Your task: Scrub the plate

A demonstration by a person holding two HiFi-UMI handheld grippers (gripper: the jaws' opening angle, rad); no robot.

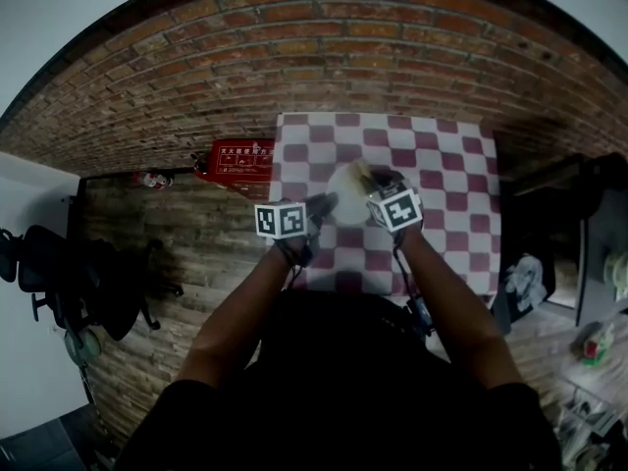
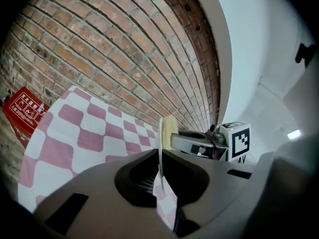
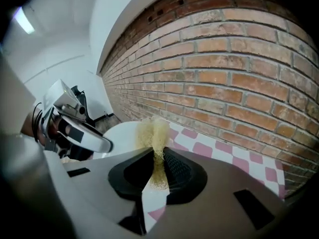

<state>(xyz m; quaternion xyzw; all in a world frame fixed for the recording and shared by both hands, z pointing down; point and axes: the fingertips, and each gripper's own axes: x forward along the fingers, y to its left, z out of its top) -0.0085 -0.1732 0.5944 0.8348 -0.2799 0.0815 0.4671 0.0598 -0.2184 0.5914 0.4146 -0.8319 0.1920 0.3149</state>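
A white plate hangs upright above the pink-and-white checked table. My left gripper is shut on its near rim. In the left gripper view the plate shows edge-on, clamped between the jaws of the left gripper. My right gripper is shut on a yellow mesh scrubber, which lies against the plate's face. In the right gripper view the scrubber sticks up from the right gripper, with the plate just behind it and the left gripper to the left.
A brick wall runs behind the table. A red box lies on the wooden floor left of the table, and it also shows in the left gripper view. An office chair stands far left. Cluttered shelves are at the right.
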